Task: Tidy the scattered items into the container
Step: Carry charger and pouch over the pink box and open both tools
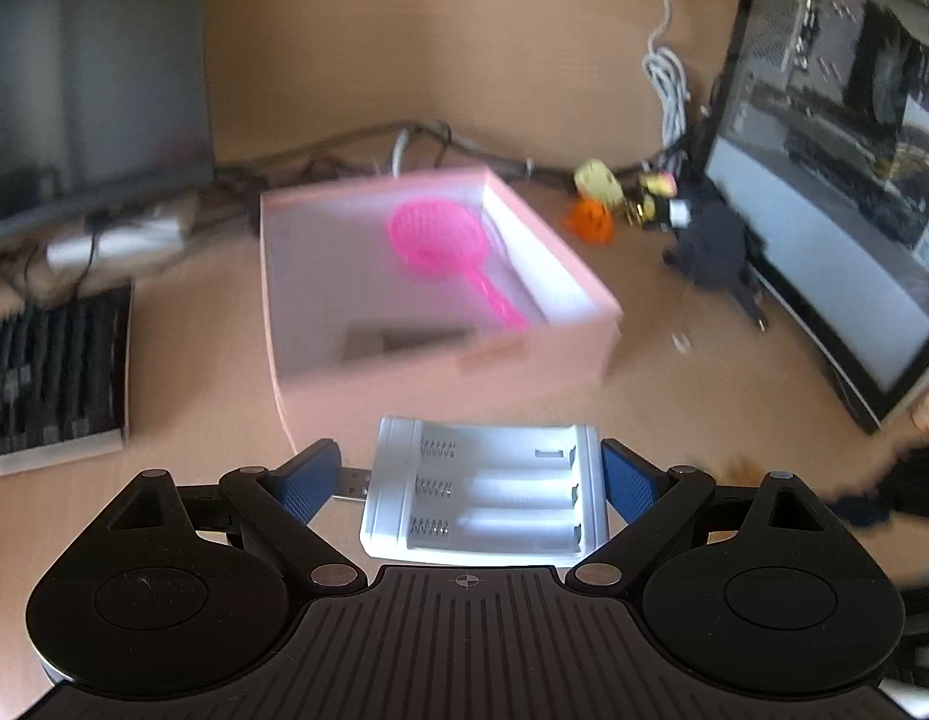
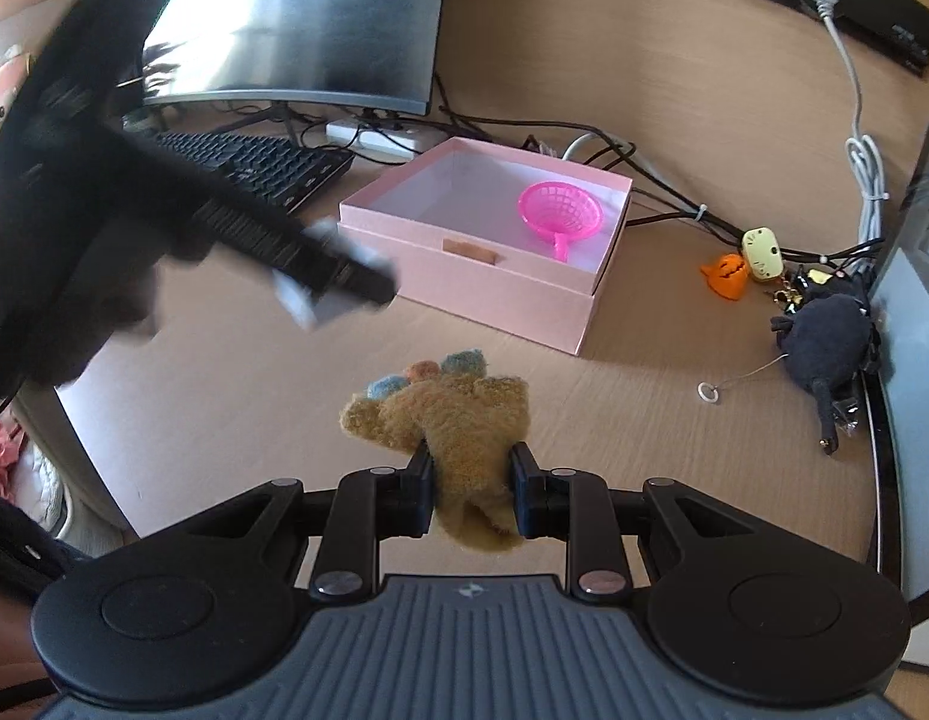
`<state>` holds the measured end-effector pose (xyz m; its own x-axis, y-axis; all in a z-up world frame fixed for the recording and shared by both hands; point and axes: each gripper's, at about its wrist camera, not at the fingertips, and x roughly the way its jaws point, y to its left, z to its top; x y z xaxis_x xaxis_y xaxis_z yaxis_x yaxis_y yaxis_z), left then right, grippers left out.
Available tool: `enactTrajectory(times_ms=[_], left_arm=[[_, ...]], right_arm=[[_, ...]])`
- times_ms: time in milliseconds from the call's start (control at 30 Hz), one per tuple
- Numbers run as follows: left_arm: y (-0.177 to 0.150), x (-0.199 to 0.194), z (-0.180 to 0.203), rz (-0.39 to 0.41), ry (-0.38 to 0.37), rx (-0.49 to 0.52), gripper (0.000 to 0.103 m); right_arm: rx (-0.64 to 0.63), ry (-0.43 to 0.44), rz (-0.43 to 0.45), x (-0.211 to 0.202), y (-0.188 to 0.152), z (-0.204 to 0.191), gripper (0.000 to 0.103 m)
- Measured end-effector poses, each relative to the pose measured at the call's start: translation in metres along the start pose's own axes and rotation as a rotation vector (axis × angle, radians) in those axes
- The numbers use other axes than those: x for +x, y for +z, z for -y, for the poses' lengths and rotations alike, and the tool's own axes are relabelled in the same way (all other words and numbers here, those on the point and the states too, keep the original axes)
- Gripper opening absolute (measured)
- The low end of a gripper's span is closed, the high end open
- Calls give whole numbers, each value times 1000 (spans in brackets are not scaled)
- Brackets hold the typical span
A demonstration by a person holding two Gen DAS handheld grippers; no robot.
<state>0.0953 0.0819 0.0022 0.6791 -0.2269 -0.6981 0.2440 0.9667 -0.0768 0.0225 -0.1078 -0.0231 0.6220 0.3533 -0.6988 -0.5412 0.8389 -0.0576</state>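
Ahead of both tools on the wooden desk [image 2: 644,408] sits the shallow pink cardboard box [image 2: 500,294], open-topped, with only a bright pink plastic mesh scoop [image 2: 560,213] lying inside it, so the tidying looks barely begun. The left tool [image 1: 473,480] is clamped wide across a white plastic battery charger with empty slots and a USB plug [image 1: 485,489], its blue pads [image 1: 629,480] pressing the charger's ends, carried just short of the box's near wall. The right tool [image 2: 471,495] is clenched on a tan fuzzy plush toy with blue and orange spots [image 2: 458,420], further back from the box. Left to gather, off to the right of the right tool: an orange pumpkin-face figure [image 2: 726,276], a pale yellow charm [image 2: 762,255], and a dark plush creature [image 2: 824,342] with a ring pull, close by the screen edge. The bare desk between the tools and the box seems roomy; I judge the box's raised rim, and cables behind it, the edges to clear.
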Motion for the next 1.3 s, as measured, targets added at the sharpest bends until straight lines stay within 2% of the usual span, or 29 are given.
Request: enactTrajectory(times_ms=[200, 300, 433, 500, 600, 733, 833, 900, 967, 1067, 1167, 1233, 1300], left_arm=[[70, 25, -23, 116, 52, 30, 95], [104, 40, -32, 164, 66, 25, 97], [126, 49, -36, 172, 124, -26, 99], [125, 48, -36, 162, 111, -22, 100], [116, 38, -39, 169, 174, -1, 100], [96, 8, -62, 178, 213, -98, 101], [75, -12, -76, 188, 263, -171, 101], [58, -18, -82, 173, 283, -234, 101], [44, -18, -81, 146, 288, -276, 101], [25, -11, -71, 99, 286, -278, 101], [10, 0, -57, 52, 282, -264, 101], [3, 8, -46, 15, 265, -250, 101], [-5, 12, -33, -6, 258, -230, 101]], right_arm=[[-2, -23, -1, -5, 9, -5, 24], [-32, -26, 27, -2, 22, 2, 24], [-58, -15, 96, 3, 47, 15, 24], [-71, 0, 130, 9, 62, 21, 24], [-103, 14, 169, 26, 89, 29, 24], [-138, 38, 206, 59, 122, 32, 24], [-139, 12, 252, 88, 148, 32, 25], [-128, 6, 264, 103, 161, 32, 43], [-116, 3, 275, 112, 170, 34, 47], [-101, 19, 289, 110, 170, 40, 50], [-66, 8, 278, 105, 156, 51, 53], [-15, -19, 256, 103, 140, 62, 55], [40, -78, 247, 99, 120, 75, 62]])
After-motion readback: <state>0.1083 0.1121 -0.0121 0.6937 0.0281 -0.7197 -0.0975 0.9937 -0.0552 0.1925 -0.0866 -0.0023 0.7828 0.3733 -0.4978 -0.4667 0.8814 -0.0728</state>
